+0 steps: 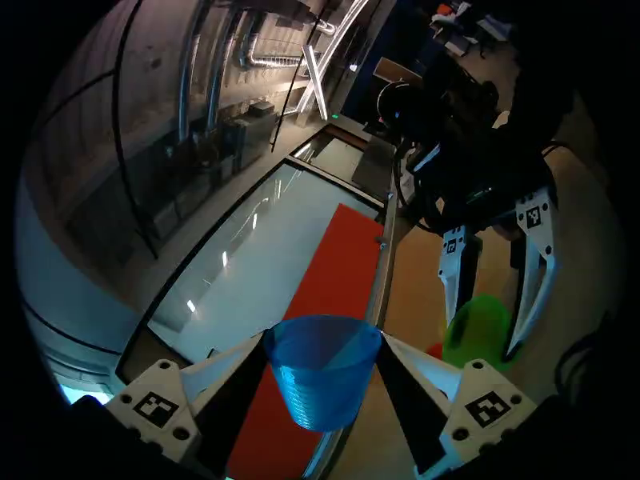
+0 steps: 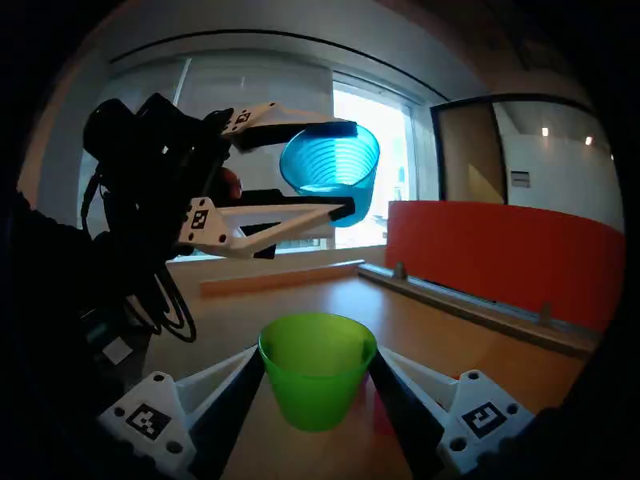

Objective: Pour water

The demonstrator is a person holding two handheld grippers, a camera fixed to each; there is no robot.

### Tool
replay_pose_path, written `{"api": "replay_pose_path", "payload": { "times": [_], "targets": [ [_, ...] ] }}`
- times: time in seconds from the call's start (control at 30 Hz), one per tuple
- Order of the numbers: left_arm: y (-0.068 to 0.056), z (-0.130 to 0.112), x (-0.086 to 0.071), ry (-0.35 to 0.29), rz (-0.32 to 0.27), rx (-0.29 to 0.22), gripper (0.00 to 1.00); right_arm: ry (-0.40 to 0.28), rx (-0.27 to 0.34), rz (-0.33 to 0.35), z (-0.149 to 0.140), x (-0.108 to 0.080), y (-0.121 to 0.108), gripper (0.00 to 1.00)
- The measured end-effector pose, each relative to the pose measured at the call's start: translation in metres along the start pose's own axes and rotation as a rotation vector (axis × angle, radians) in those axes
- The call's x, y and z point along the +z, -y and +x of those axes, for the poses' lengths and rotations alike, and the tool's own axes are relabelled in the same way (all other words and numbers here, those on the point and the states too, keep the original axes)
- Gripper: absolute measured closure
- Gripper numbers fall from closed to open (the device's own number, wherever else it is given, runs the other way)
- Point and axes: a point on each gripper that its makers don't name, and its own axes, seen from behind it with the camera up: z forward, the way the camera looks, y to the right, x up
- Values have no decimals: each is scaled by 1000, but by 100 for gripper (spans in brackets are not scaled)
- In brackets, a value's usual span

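The blue cup (image 2: 330,172) hangs high in the air and is tipped far over on its side, with its mouth turned toward the right gripper's camera. The left gripper (image 2: 350,168) clamps it, one finger pressed on each side of the wall. Lower down is the green cup (image 2: 316,368), upright and gripped on both sides by the right gripper (image 2: 316,352). Whether it rests on the wooden table (image 2: 448,336) or sits just above it, I cannot tell. No stream of water shows between the cups, and I cannot make out water inside either one. In my judgement the pouring has begun as a tilt, but the transfer is not proven. It remains to bring the blue rim surely over the green mouth and then empty it. Behind stand a red panel (image 2: 512,248) and a bright window (image 2: 368,128).
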Motion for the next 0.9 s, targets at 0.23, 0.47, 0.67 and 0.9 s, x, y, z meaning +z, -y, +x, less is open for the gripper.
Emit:
{"api": "replay_pose_path", "payload": {
  "times": [0.23, 0.47, 0.67, 0.9],
  "targets": [
    [-1, 2, 2, 1, 0, 20, 11, -3, -3, 0, 0, -1, 0, 10],
    [0, 5, 2, -1, 0, 42, 11, -6, -8, 0, 2, -2, 1, 10],
    [2, 11, 1, -7, 1, 63, 11, -5, -13, -1, 3, -3, 0, 10],
    [4, 13, 2, -8, 6, 87, 11, -6, -16, -3, 3, -5, -1, 10]
  ]
}}
